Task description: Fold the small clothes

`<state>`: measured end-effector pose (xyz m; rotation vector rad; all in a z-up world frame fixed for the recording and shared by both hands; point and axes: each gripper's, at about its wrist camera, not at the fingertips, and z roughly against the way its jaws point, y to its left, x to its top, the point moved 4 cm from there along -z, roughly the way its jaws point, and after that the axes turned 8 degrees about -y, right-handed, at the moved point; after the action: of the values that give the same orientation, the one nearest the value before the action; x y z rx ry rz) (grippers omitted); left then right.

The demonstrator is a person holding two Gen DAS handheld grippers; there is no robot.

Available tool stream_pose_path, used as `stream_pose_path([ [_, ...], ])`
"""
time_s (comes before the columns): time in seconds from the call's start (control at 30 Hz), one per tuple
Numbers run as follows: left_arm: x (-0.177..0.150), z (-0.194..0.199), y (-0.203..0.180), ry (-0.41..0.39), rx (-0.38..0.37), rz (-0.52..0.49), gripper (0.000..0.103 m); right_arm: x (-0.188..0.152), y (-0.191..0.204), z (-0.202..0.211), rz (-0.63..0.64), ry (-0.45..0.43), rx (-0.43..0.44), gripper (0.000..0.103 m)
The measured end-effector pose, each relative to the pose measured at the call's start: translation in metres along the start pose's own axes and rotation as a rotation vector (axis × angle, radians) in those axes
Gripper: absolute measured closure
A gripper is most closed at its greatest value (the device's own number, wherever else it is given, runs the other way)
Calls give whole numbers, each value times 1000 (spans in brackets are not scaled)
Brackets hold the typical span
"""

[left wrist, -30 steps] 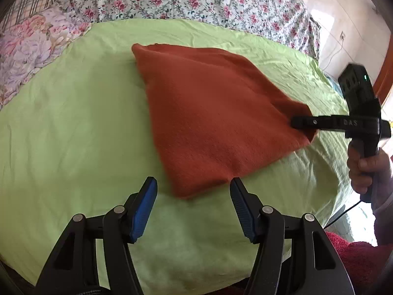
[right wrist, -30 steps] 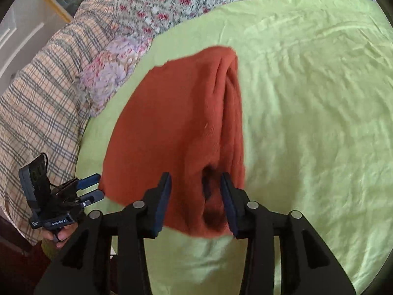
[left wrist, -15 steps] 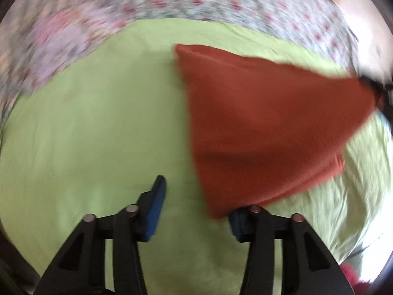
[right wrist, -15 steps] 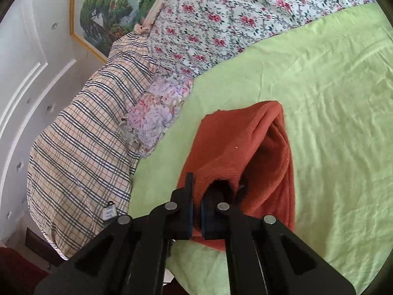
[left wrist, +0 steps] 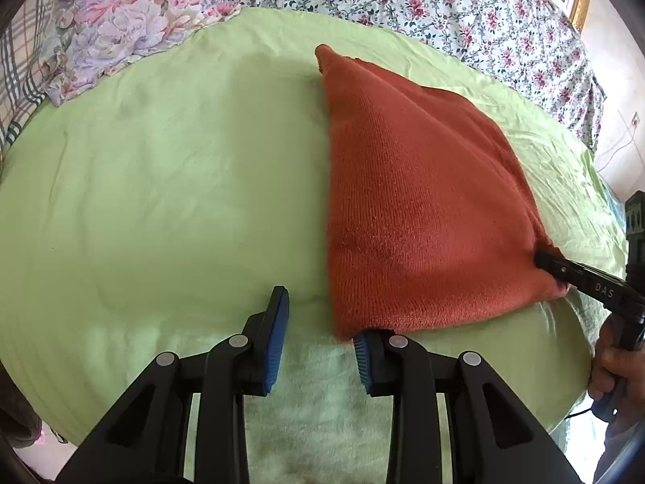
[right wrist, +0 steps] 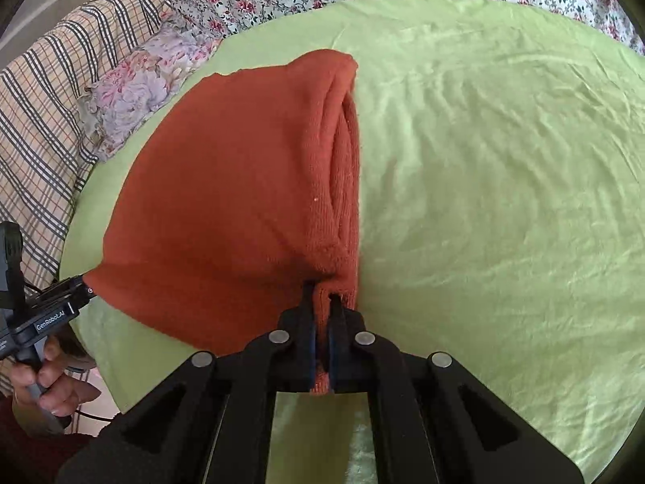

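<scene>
We see the left gripper (left wrist: 318, 339) low centre, fingers closing but apart; right gripper (right wrist: 321, 314) clamped, hand (left wrist: 616, 359) lower right.

One rust-red knit garment (left wrist: 411, 218), one green sheet (left wrist: 169, 185), two grippers, one frilled floral pillow (left wrist: 121, 32).

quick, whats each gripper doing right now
Left gripper: open, jaws just been closing, orange cloth corner not yet pinched.
Right gripper: shut on the orange cloth.

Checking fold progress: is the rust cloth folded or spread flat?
Folded: the rust cloth shows doubled layers along its right edge, pinched by the right gripper.
</scene>
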<state>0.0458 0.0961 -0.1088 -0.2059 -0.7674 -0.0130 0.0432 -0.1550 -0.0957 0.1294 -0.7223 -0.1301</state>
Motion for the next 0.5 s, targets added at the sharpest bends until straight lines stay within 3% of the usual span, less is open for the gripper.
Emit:
stream_pose_path([
  [0.13,-1,13,-2,21,-89,-40,75,2,-9,8,-78,10,50,97],
  [0.27,5,55,-6,-44,-226,-114,75,14,-19,28,-179,-27,76,76],
  [0.33,17,62,-7,-73,-256,-119,72,29,-25,35,-208,-68,87,72],
  [0.5,55,34,-22,-107,-316,-102,72,73,-19,4,-206,-96,140,70],
])
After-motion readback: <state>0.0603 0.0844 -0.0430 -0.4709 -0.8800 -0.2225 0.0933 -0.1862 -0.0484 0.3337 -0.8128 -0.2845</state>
